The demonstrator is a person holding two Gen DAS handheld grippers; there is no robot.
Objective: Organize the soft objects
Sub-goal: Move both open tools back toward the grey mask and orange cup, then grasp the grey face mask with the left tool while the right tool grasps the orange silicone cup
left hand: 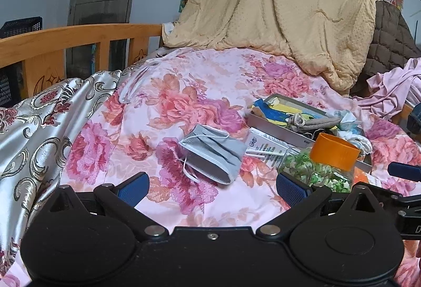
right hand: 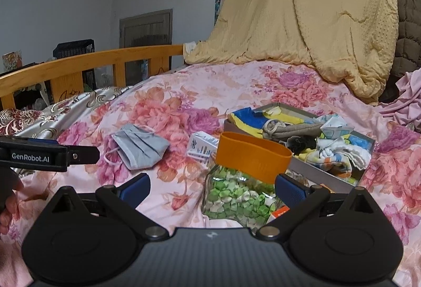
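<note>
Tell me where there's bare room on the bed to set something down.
Free: the floral quilt between the mask and the yellow blanket, and the patch left of the mask toward the silver cover. Crowded: around the jar, small box and tray.

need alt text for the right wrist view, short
The open right gripper hovers over a floral bedspread, just behind a glass jar of green paper bits with an orange lid. A grey face mask lies left; a tray of soft items sits right.
</note>
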